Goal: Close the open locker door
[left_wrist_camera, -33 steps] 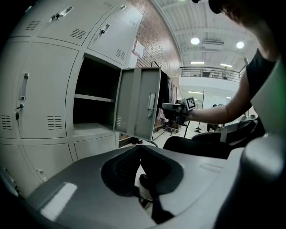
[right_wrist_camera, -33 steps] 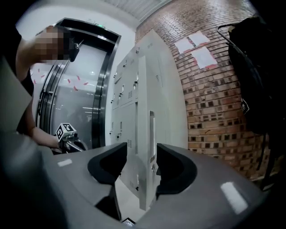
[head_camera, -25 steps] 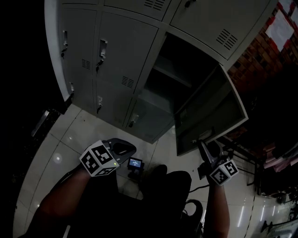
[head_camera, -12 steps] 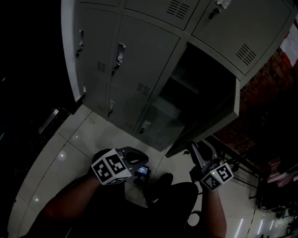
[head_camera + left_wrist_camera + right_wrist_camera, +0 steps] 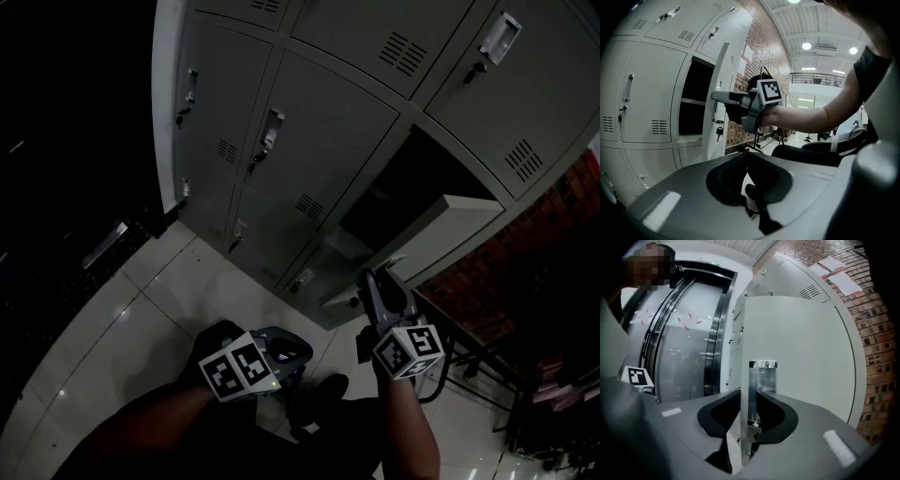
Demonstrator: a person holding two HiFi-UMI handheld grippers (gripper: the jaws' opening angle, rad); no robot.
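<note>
The grey locker door point(image 5: 441, 220) stands partly open, swung well in toward its dark compartment point(image 5: 403, 178). My right gripper point(image 5: 380, 281) reaches up to the door's free edge. In the right gripper view its jaws point(image 5: 749, 392) are closing, with the door's edge and chrome handle point(image 5: 762, 380) between them and the pads against both sides. The left gripper view shows the right gripper point(image 5: 723, 97) at the door's edge point(image 5: 717, 79). My left gripper point(image 5: 291, 349) hangs low over the floor, shut and empty point(image 5: 743, 157).
The bank of closed lockers point(image 5: 309, 131) fills the upper part of the head view. A brick wall point(image 5: 487, 281) stands to the right. Pale floor tiles point(image 5: 122, 319) lie below. A person's shoe point(image 5: 323, 386) shows between the grippers.
The door has swung from wide open to nearly half shut, with my right gripper travelling with its edge. The left gripper has drifted a little right and lower.
</note>
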